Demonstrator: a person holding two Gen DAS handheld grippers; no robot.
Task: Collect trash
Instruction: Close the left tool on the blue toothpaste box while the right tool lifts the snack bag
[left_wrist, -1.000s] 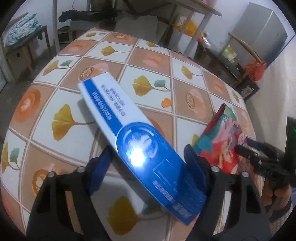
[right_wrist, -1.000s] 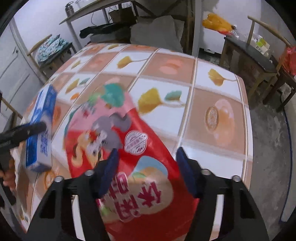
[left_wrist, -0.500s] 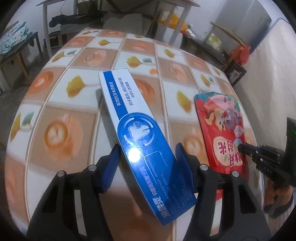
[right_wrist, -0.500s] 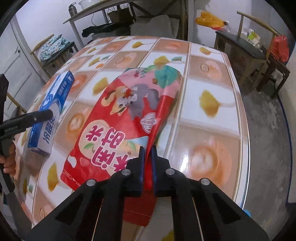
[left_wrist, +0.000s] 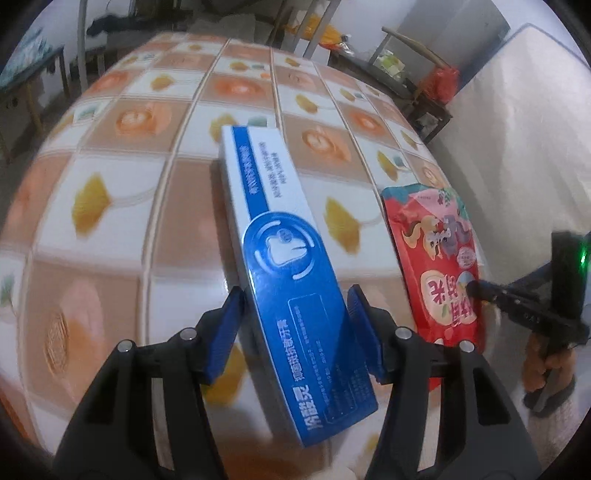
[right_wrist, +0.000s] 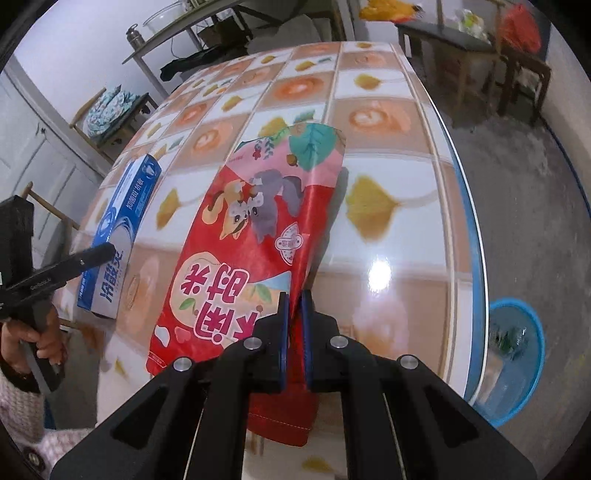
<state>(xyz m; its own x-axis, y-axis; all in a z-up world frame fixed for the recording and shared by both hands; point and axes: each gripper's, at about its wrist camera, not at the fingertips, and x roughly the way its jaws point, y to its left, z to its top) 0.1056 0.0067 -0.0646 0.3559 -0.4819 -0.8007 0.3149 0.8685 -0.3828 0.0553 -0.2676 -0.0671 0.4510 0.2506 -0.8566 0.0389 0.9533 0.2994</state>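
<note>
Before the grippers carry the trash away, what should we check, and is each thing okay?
1. Right gripper pinching the red snack bag: ok, jaws shut on its edge.
2. Left gripper holding the blue box: ok, pads against both sides after closing in.
3. Box sitting straight in the gripper: not ok, it lies slanted.
4. Blue bin by the table in sight: ok, on the floor at right.
5. Room left in the bin: cannot tell, blurred.

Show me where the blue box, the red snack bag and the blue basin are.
blue box (left_wrist: 291, 254): left wrist view, round logo on top.
red snack bag (right_wrist: 255, 221): right wrist view, cartoon animals.
blue basin (right_wrist: 537, 354): right wrist view, right rim.
</note>
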